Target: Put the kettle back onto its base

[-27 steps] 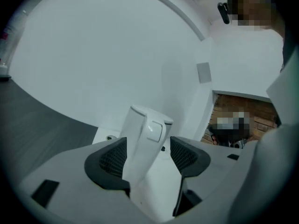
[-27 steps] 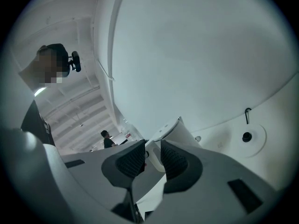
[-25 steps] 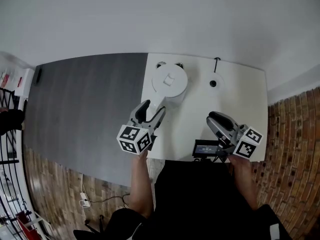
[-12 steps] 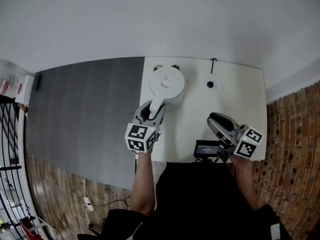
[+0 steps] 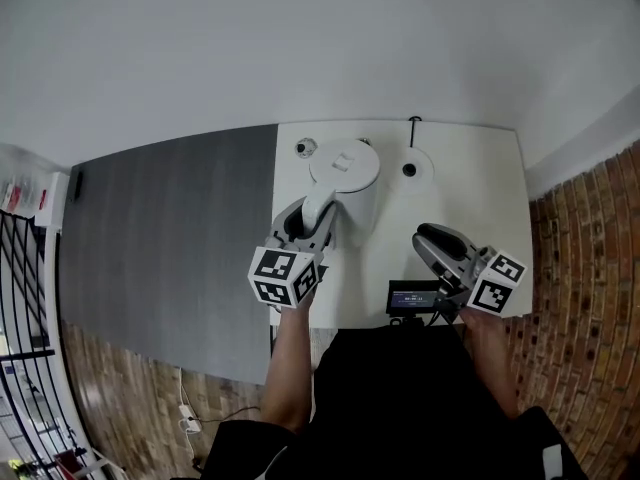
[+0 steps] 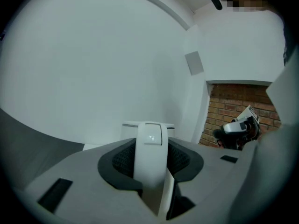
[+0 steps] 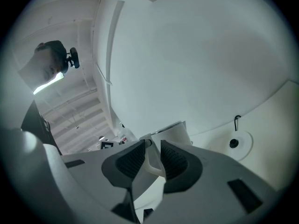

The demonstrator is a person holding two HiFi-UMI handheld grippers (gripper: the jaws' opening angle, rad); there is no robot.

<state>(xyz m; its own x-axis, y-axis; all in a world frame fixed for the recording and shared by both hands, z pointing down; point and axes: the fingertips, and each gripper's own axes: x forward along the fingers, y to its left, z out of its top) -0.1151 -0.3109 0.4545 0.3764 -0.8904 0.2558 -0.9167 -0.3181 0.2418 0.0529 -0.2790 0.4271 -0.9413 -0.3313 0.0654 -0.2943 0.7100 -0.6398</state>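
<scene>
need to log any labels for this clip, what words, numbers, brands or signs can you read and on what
No text can be read for certain in any view.
Black device at the table's near edge: lit screen with characters, too small to read.
Marker cube at left and marker cube at right: black-and-white square patterns only, no words.
Kettle: no brand or label visible.

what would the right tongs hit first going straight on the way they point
Most likely the kettle, seen right through the gap between the right tongs; its base sits off to the side. Depth is unclear.
</scene>
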